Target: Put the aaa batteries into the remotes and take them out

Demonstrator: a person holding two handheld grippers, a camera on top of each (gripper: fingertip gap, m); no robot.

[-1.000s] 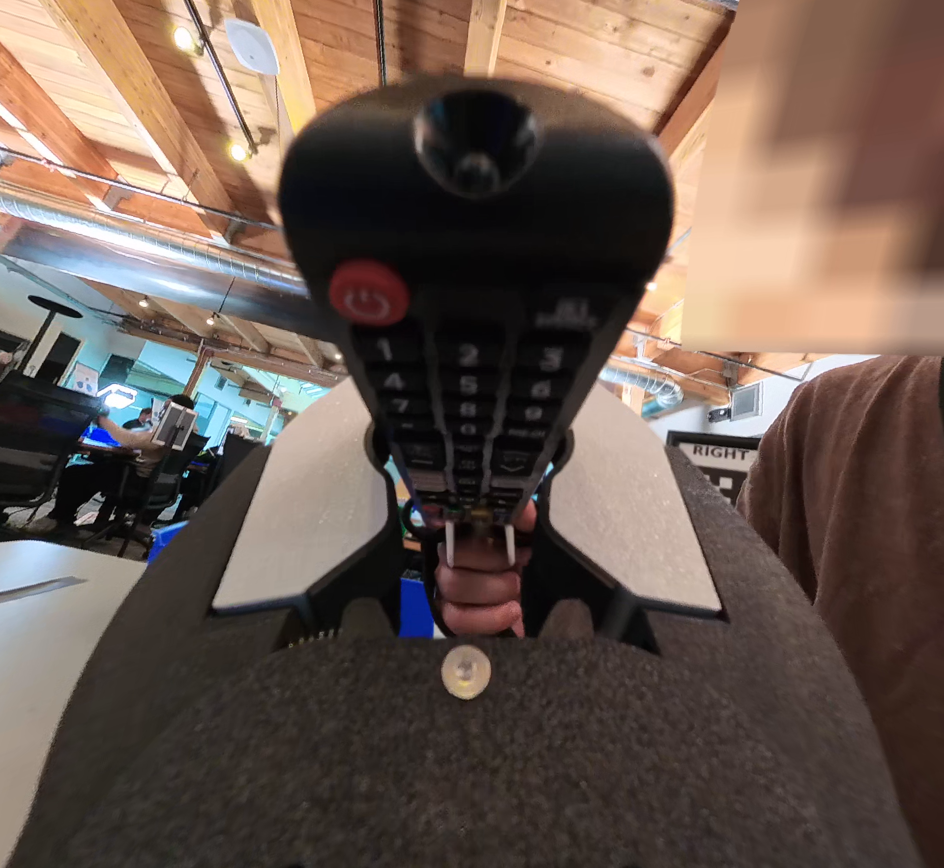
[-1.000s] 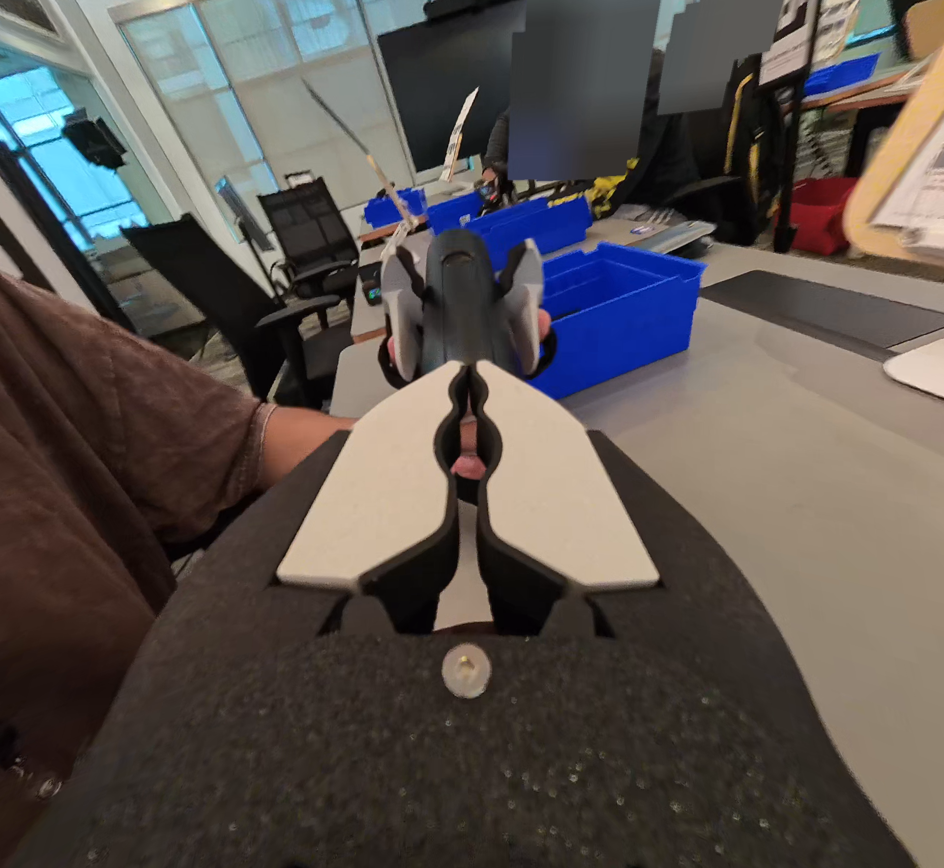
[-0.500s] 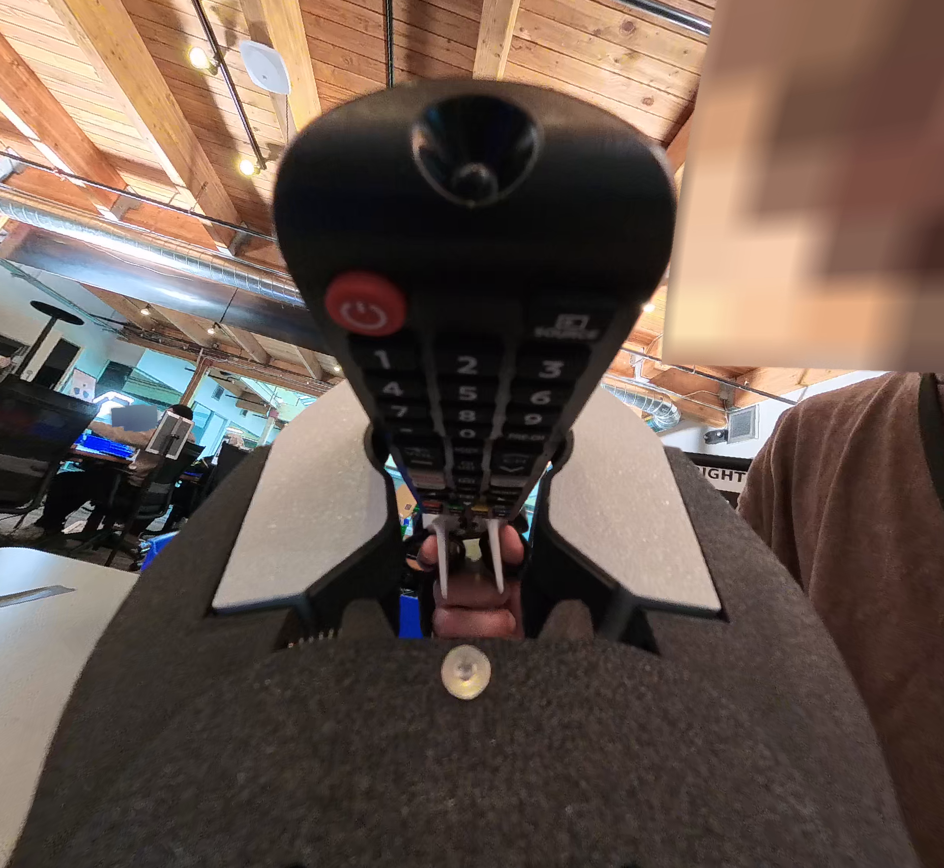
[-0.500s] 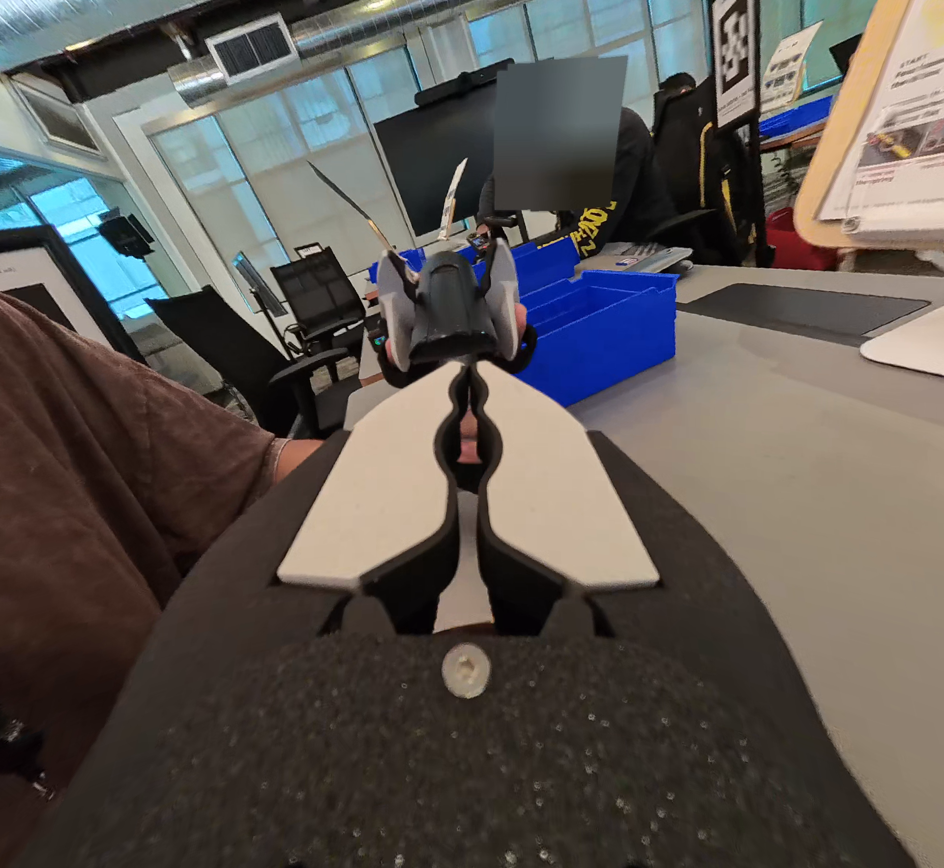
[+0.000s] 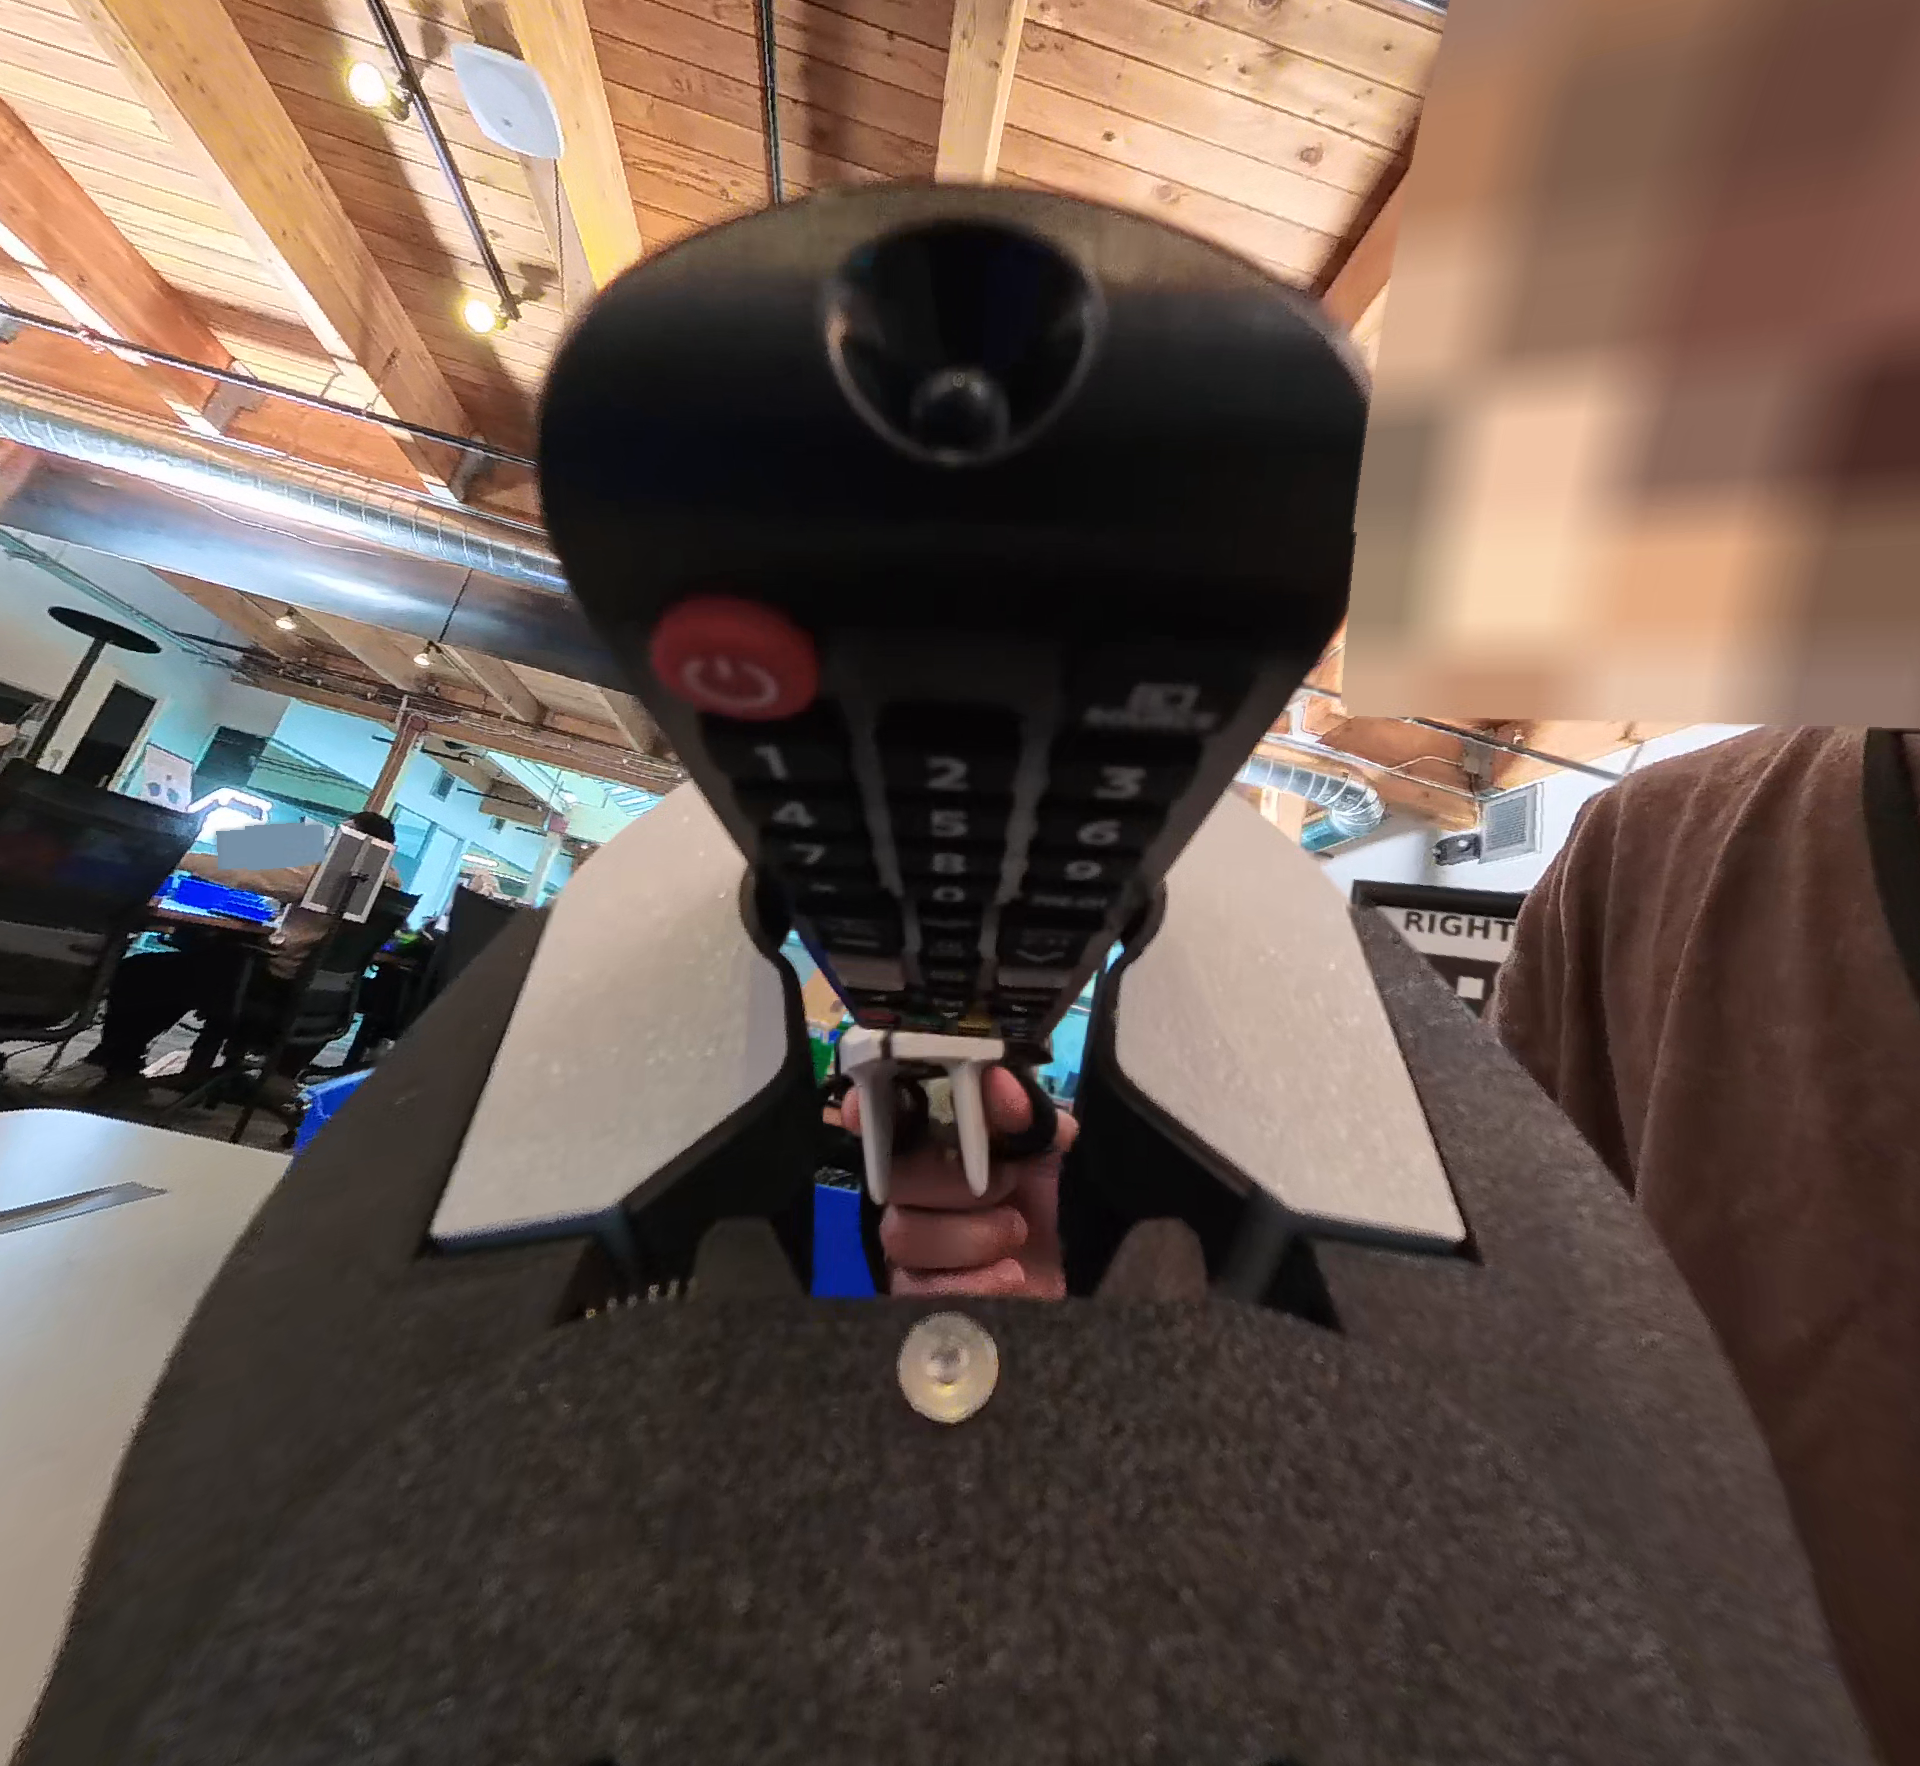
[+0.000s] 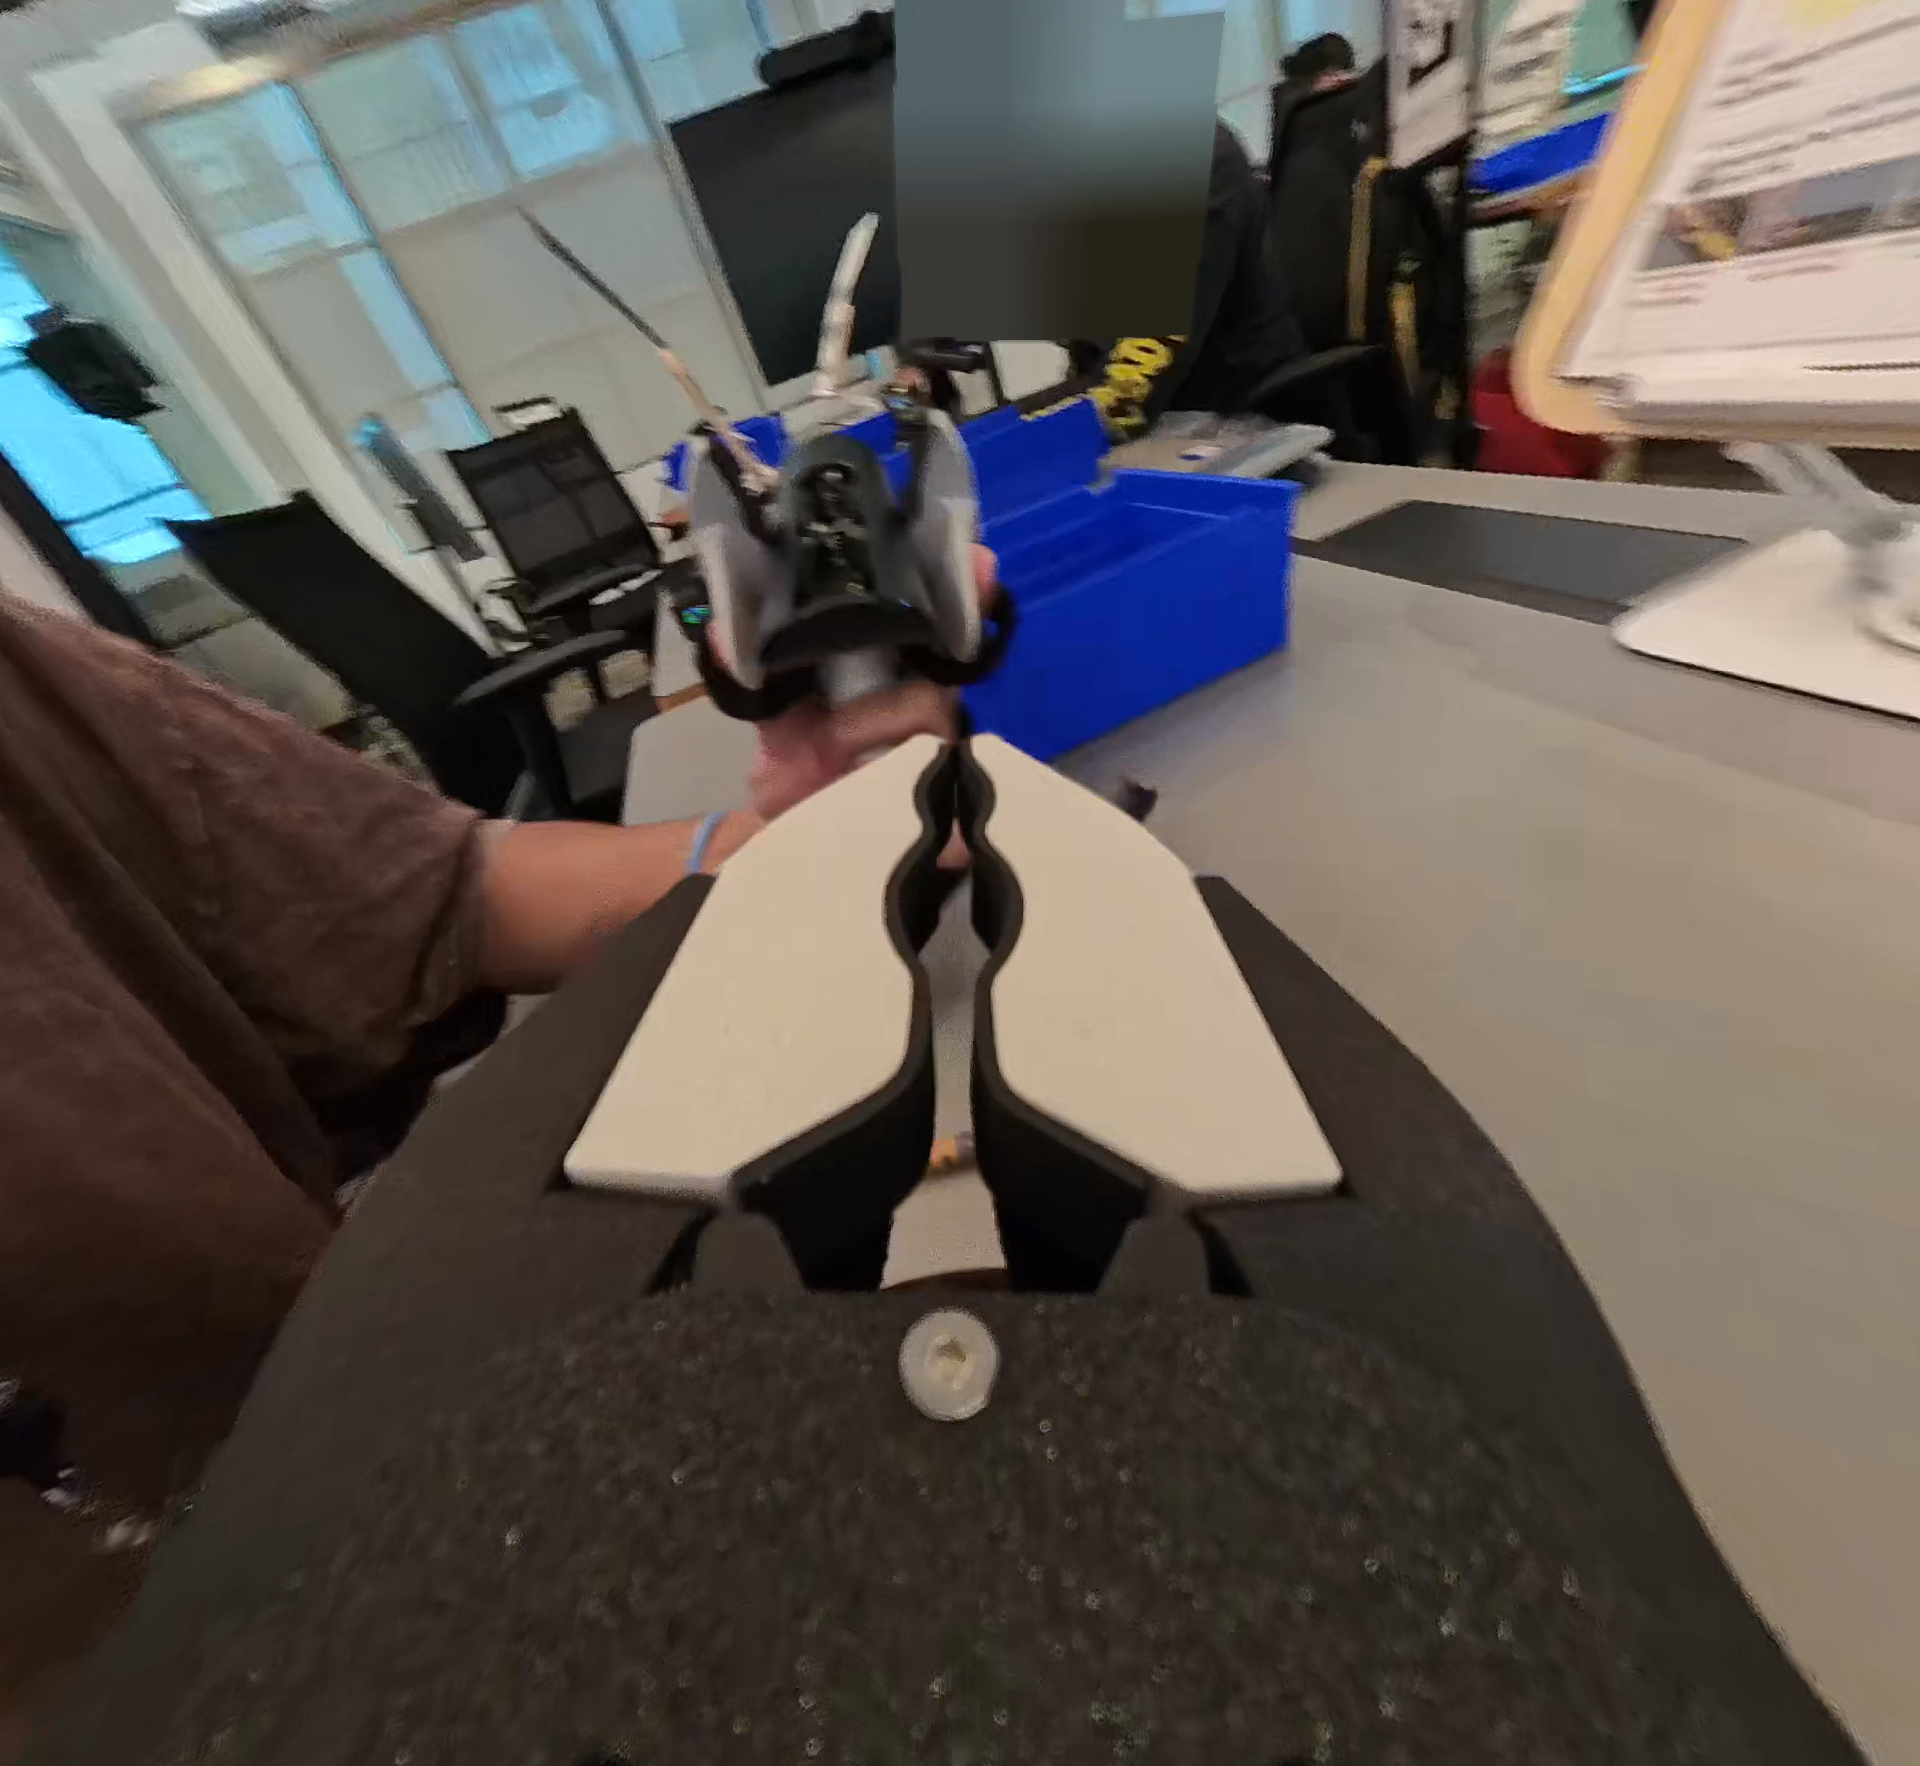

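Note:
My left gripper [image 5: 951, 895] is shut on a black remote [image 5: 945, 573] and holds it up in the air, button face towards its camera, top end towards the wooden ceiling. In the right wrist view the same remote [image 6: 831, 521] sits end-on between the left gripper's grey fingers [image 6: 940, 532], above the holding hand. My right gripper [image 6: 956, 755] is shut, its tips just below that hand. I see nothing held at the tips. In the left wrist view its pale fingertips [image 5: 878, 1124] show under the remote's lower end. No battery is clearly visible.
A grey table [image 6: 1455, 937] lies below. On it stand a blue bin [image 6: 1143, 573] beyond the grippers and a white stand [image 6: 1787, 636] with a paper board at the right. A small dark object [image 6: 1138, 794] lies near the bin. A person's brown-sleeved arm [image 6: 208, 885] is at the left. Some 12 cm of space lies between my two pairs of fingers.
The left gripper with the remote now looks closer and larger in the right wrist view. The right gripper's tips have come up nearer the remote's lower end. Both grippers stayed shut.

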